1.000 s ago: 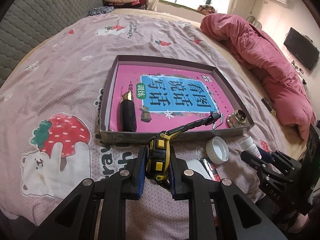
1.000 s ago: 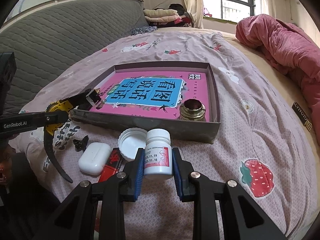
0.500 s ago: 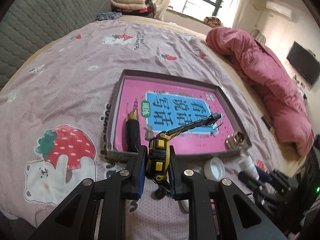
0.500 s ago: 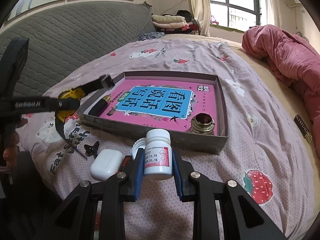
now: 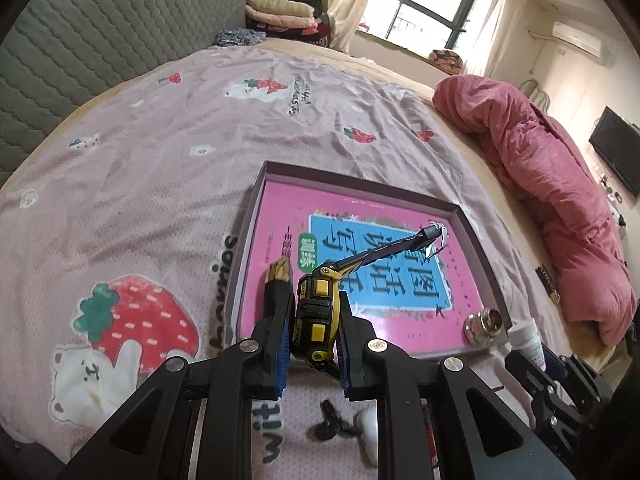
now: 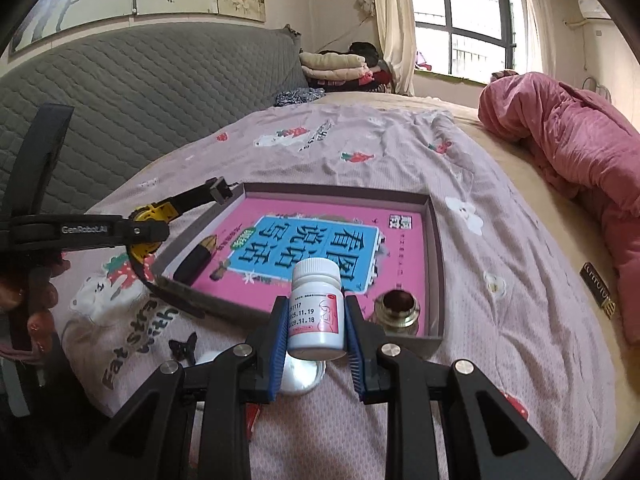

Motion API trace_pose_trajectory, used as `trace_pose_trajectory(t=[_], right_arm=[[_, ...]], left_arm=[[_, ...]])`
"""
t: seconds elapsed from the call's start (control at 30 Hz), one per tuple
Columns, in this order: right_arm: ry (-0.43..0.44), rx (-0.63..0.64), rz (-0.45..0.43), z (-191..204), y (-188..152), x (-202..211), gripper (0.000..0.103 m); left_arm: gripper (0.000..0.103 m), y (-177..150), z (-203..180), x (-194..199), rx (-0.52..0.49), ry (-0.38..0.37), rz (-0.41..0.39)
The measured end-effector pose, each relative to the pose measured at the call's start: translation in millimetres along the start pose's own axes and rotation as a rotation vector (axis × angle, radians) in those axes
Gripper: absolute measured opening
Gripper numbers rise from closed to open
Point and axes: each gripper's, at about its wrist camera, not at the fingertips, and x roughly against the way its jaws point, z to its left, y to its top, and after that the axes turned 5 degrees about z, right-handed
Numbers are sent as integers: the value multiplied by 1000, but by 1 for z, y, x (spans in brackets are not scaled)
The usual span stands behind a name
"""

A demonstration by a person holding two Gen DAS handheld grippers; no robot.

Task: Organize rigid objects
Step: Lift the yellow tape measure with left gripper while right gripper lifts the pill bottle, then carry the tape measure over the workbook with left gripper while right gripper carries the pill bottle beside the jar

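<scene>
Above the bed, left tongs (image 5: 311, 334) clench the tape measure (image 5: 316, 314), right tongs (image 6: 316, 330) the pill bottle (image 6: 316, 306) — lower each gently onto free space in the tray (image 6: 436, 264).

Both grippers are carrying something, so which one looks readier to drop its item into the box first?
Probably the left gripper: its tape measure already hangs over the box's near wall, while the right gripper holds its bottle short of the box.

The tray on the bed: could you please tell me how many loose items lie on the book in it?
2: a black-and-gold tube by the tray's left wall, and a brass fitting in its near right corner. Smaller ones may be hidden.
</scene>
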Motion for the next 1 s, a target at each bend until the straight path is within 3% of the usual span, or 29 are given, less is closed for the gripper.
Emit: trace_pose_trajectory(t=[0.47, 1.0], right_arm=[[-20, 14, -11, 0, 6, 0, 27], [-22, -17, -15, 0, 24, -10, 27]], left_arm=[[19, 16, -21, -41, -32, 75, 15], [20, 8, -20, -66, -78, 171, 33]])
